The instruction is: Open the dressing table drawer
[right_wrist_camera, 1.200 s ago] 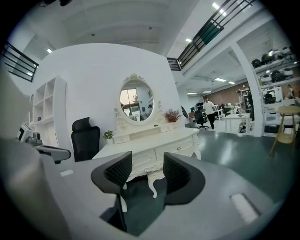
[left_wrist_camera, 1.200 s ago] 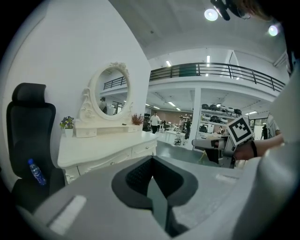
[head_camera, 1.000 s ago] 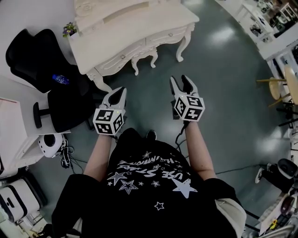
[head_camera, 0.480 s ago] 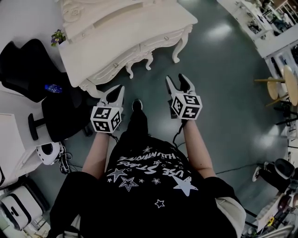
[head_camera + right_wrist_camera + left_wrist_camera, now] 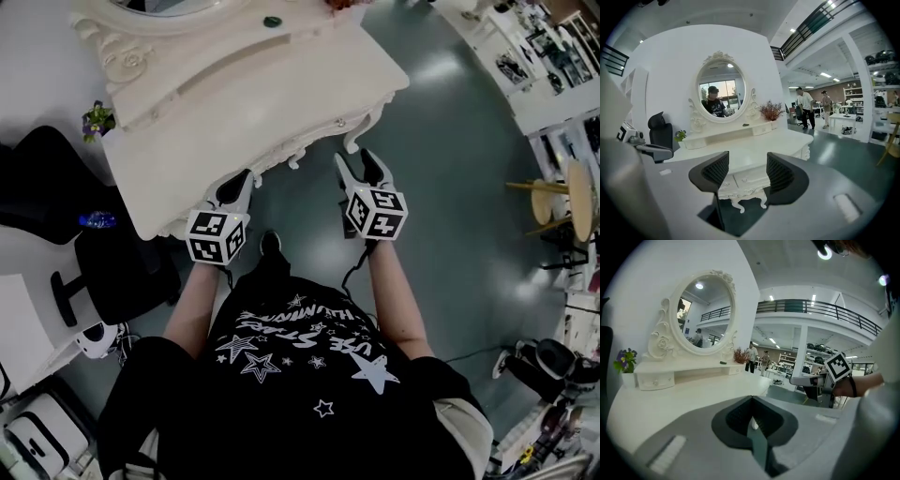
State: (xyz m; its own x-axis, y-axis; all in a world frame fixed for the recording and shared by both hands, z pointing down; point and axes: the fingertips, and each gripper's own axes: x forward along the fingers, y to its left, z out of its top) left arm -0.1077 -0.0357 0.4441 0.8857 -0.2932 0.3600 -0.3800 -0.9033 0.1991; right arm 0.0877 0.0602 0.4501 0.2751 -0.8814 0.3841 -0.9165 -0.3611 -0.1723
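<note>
The dressing table [image 5: 281,84] is now brought nearer and its front edge is reached; the drawer [image 5: 746,180] is probably unopened. The left gripper [image 5: 238,180] is closed on nothing, and the right gripper [image 5: 358,161] is held wide.

the dressing table [image 5: 253,103] blocks the head view from 10 to 1 o'clock, its front rim just ahead of both grippers. the left gripper [image 5: 236,186], jaws together, sits at that rim; past it the tabletop lies bare up to the low shelf [image 5: 679,376] at 12. the right gripper [image 5: 358,161], jaws apart on nothing, has open air up to the drawer front [image 5: 746,181]. the floor [image 5: 450,169] is free from 2 to 4 o'clock. a black chair [image 5: 117,267] crowds 9 o'clock.
</note>
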